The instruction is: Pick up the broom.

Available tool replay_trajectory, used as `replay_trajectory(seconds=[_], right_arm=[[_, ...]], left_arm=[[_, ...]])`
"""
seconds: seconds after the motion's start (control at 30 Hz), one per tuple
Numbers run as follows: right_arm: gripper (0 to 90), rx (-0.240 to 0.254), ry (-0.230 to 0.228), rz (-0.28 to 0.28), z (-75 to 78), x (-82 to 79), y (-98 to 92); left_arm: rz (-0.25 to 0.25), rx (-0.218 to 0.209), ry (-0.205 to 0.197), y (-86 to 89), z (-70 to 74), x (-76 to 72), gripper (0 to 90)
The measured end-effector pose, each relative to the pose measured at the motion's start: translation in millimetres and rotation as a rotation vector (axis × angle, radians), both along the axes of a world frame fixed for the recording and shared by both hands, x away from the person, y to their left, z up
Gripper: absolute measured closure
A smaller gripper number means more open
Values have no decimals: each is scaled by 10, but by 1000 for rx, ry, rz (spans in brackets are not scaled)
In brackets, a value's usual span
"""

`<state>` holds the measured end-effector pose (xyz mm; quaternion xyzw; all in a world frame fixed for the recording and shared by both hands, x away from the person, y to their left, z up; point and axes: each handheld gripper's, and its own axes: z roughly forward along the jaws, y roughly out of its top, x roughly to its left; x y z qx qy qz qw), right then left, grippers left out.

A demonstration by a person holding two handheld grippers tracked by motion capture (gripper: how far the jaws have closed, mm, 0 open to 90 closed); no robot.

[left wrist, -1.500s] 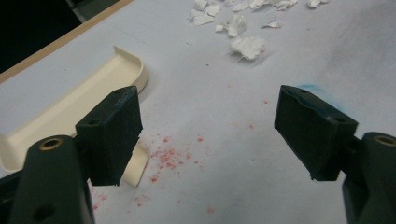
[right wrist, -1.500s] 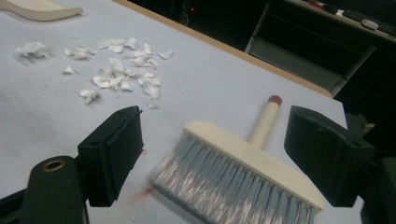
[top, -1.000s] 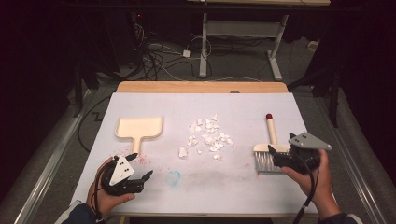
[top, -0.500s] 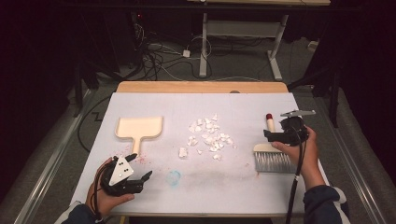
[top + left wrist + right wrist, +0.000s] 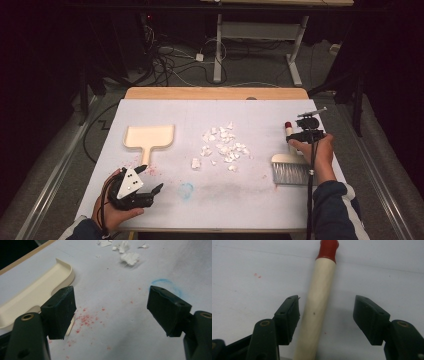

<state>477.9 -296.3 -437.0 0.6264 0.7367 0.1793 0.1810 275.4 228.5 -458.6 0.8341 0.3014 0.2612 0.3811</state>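
A hand brush lies at the table's right, grey bristles (image 5: 287, 174) toward me and its pale wooden handle (image 5: 319, 302) ending in a red tip (image 5: 288, 125). My right gripper (image 5: 300, 136) hovers low over that handle. Its jaws have just been closing and now straddle the handle (image 5: 327, 315); one pad sits almost against the wood, while the other stands well clear. My left gripper (image 5: 151, 177) rests open near the front left edge, nothing between its pads (image 5: 112, 312). A cream dustpan (image 5: 150, 136) lies just beyond it, its handle close to one jaw (image 5: 30, 302).
Torn white paper scraps (image 5: 224, 145) are scattered mid-table between dustpan and brush, some visible far off (image 5: 130, 257). Red crumbs (image 5: 85, 318) and a blue smudge (image 5: 186, 189) mark the white cover. A wooden table edge (image 5: 215, 93) runs along the back.
My right hand has moved away from me, from beside the brush head to over the handle, and its jaws have narrowed around it. The left hand has stayed put.
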Motion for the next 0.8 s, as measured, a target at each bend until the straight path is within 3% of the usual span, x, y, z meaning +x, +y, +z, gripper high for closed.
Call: replay_trajectory(seconds=[0.13,0.27,0.33,0.4,0.43,0.8], right_arm=[[425,9,32,-15,-54,68,33],[501,-19,60,-22,-81,110,104],[589,-28,66,-6,-77,119,151],[605,-28,66,-6,-77,119,162],[665,-25,70,-3,-72,116,180],[685,-2,45,-36,-89,89,191]], left_arm=[[-5,4,-6,9,-2,8,224],[-6,2,5,13,0,-4,224],[-8,2,3,11,-2,-7,224],[-10,3,4,11,-1,-7,224],[-11,3,5,9,-1,-7,224],[-16,9,8,-2,-7,-4,224]])
